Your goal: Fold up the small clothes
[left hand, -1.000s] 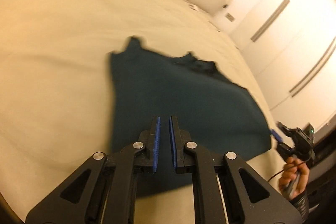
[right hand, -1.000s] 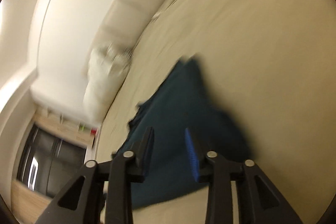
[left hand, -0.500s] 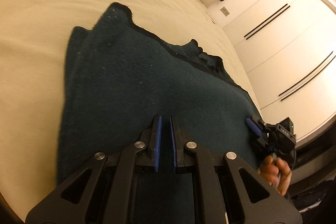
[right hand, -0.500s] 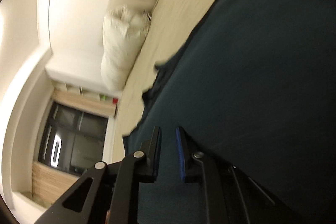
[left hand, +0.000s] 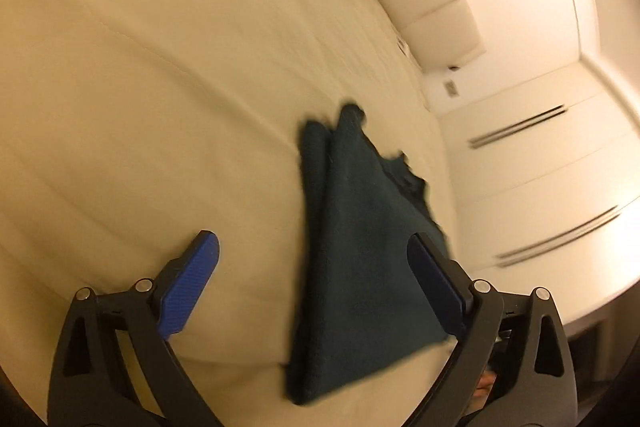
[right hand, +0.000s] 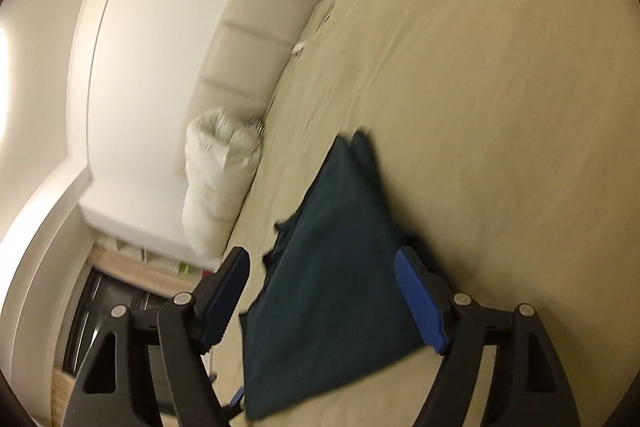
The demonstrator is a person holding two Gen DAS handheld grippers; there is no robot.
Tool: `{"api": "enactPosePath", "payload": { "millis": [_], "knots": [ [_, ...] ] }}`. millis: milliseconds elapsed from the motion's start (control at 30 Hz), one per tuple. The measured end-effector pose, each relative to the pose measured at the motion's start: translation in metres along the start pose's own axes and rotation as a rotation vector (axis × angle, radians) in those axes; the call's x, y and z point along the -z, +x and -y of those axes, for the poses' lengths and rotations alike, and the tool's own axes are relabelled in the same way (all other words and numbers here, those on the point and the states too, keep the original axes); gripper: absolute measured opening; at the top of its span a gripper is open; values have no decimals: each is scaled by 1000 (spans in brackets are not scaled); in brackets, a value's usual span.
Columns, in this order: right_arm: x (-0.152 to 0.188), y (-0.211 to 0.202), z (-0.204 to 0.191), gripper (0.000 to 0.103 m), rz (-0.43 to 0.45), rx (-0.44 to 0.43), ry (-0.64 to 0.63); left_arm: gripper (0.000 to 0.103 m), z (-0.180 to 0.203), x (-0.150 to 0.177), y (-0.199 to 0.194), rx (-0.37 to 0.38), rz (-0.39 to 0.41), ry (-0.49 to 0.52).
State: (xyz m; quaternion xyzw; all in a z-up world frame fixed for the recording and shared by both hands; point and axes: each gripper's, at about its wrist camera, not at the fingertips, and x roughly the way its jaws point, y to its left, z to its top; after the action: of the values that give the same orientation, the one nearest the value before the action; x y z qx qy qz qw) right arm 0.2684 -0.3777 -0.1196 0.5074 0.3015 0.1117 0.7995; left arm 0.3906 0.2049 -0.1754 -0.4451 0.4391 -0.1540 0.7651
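Left wrist view: motion blur softens everything, and my own right tong arm cuts off the near right corner of the dark teal garment (left hand: 360,247). It looks like thick, fuzzy knit, folded into a long wedge on the cream bed sheet (left hand: 140,87), with a ragged far tip. My left tongs (left hand: 312,267) have just been opening and stand wide, gripping nothing; the garment lies ahead between the blue ribbed pads, nearer the right one

Right wrist view: equally blurred. My right tongs (right hand: 320,291) have just been opening, empty. The garment (right hand: 332,275) lies flat between the pads; beyond it, a white pillow (right hand: 220,183)
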Motion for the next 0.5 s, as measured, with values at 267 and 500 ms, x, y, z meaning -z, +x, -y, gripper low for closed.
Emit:
{"api": "enactPosePath", "payload": {
  "millis": [267, 500],
  "knots": [
    [36, 36, -34, 75, -133, -34, -69, 96, 8, -8, 33, 82, -167, -10],
    [55, 63, -44, 72, -211, -61, -97, 95, 21, -13, 66, 101, -298, 22]
  ]
}}
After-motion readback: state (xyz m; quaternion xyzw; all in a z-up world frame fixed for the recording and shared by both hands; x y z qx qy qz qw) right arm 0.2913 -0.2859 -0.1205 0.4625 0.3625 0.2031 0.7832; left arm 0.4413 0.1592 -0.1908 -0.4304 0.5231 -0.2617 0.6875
